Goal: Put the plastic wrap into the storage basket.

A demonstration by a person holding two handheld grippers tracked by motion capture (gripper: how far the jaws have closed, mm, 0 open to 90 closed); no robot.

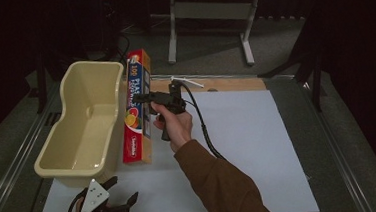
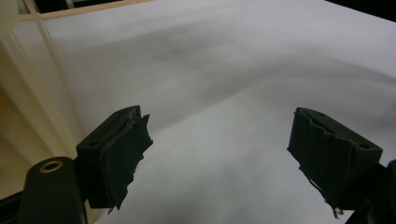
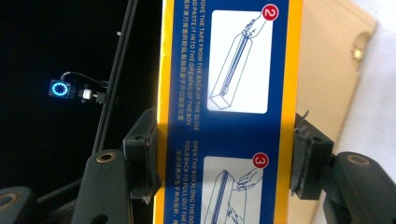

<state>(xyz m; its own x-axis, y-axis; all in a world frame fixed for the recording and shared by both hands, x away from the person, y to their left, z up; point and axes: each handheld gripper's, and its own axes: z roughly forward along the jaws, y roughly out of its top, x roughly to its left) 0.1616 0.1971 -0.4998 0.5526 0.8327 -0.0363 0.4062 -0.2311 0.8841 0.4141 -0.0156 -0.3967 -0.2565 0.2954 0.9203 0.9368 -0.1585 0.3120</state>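
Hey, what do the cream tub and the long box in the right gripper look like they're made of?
Tub: probably molded plastic, given its smooth cream walls, rounded rim and soft sheen. Box: looks like printed cardboard, slightly glossy, with sharp folded edges and printed instructions, clamped across its width in the right gripper.

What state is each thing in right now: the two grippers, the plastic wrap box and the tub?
Right gripper: shut on the long red and orange plastic wrap box.
Long red and orange plastic wrap box: closed, held between the right gripper's jaws, beside the tub.
Left gripper: open, holding nothing, low over the white sheet.
Cream plastic tub: upright, empty.
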